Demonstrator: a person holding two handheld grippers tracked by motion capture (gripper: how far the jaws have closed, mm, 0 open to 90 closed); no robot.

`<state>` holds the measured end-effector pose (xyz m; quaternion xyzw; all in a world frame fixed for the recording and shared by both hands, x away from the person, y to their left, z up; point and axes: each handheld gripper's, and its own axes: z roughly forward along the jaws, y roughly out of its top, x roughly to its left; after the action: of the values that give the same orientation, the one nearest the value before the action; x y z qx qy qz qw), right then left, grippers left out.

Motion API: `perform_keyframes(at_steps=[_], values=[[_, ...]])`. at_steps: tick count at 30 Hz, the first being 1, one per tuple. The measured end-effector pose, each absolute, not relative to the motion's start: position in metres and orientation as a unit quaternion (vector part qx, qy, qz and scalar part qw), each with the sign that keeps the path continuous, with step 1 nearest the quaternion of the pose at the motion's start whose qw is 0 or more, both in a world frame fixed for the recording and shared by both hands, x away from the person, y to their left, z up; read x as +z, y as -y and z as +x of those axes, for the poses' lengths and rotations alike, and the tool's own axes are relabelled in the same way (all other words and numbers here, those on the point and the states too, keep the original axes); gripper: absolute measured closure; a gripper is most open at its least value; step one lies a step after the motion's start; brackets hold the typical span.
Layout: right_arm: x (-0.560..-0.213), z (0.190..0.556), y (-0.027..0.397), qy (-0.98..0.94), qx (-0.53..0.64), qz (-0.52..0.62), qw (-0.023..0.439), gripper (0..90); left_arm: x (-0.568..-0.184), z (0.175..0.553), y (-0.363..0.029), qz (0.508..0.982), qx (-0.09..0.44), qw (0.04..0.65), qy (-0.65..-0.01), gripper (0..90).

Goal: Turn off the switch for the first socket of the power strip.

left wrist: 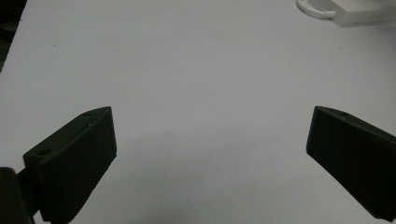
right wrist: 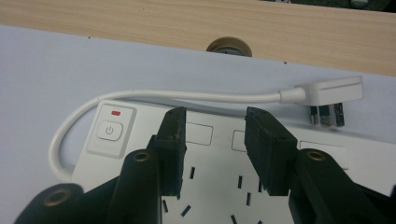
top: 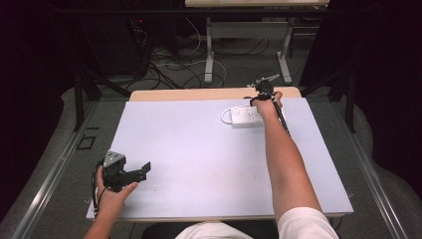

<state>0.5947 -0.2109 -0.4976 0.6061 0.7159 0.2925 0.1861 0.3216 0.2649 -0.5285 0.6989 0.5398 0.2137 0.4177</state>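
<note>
Right gripper (right wrist: 215,140) hangs over the white power strip (right wrist: 210,186), jaws parted with a gap between them and nothing clamped; only the strip's socket face shows through the gap. In the high view this gripper (top: 263,92) sits in the upper right of the frame, at the far edge of the table.

Left gripper (left wrist: 210,154) is released too, its jaws spread wide over bare surface; in the high view it (top: 142,172) rests in the lower left of the frame.

By size: the white table (top: 199,149) spans the middle of the high view. The power strip (top: 246,115) lies upper right of centre. Its cord (right wrist: 74,116) loops round the strip's left end in the right gripper view and runs to the plug (right wrist: 329,95) at upper right. A power button (right wrist: 110,130) with a small red light (right wrist: 115,112) above it marks the strip's left end.
</note>
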Motion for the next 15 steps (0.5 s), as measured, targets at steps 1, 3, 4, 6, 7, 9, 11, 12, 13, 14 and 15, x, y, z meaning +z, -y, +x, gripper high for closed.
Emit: perform_keyframes(at_steps=[1,3,4,6,7,9,11,12,13,14,15], values=[[-0.497,0.594,0.211,-0.717,0.288,0.608,0.185,57.5,-0.529,0.323,-0.265,0.7,0.215,0.418,-0.537,1.6],[-0.496,0.593,0.21,-0.718,0.289,0.606,0.184,55.2,-0.529,0.324,-0.263,0.701,0.213,0.419,-0.536,1.6],[-0.496,0.593,0.21,-0.716,0.294,0.606,0.183,54.7,-0.529,0.325,-0.262,0.702,0.212,0.419,-0.536,1.6],[-0.494,0.591,0.208,-0.721,0.29,0.601,0.185,53.1,-0.529,0.327,-0.26,0.702,0.213,0.421,-0.533,1.6],[-0.494,0.59,0.207,-0.725,0.291,0.596,0.188,52.2,-0.529,0.328,-0.26,0.708,0.211,0.417,-0.53,1.6],[-0.492,0.589,0.204,-0.725,0.293,0.595,0.188,50.2,-0.529,0.33,-0.258,0.709,0.211,0.418,-0.527,1.6],[-0.491,0.587,0.202,-0.727,0.293,0.592,0.187,47.9,-0.529,0.331,-0.257,0.711,0.209,0.418,-0.525,1.6],[-0.49,0.586,0.201,-0.73,0.295,0.588,0.185,46.9,-0.529,0.332,-0.256,0.712,0.209,0.419,-0.524,1.6],[-0.49,0.586,0.2,-0.732,0.295,0.584,0.188,46.3,-0.529,0.333,-0.255,0.713,0.209,0.418,-0.522,1.6],[-0.489,0.585,0.199,-0.733,0.294,0.585,0.185,45.1,-0.529,0.334,-0.254,0.713,0.207,0.419,-0.522,1.6],[-0.489,0.585,0.198,-0.735,0.292,0.583,0.185,43.1,-0.529,0.335,-0.254,0.715,0.206,0.419,-0.521,1.6]])
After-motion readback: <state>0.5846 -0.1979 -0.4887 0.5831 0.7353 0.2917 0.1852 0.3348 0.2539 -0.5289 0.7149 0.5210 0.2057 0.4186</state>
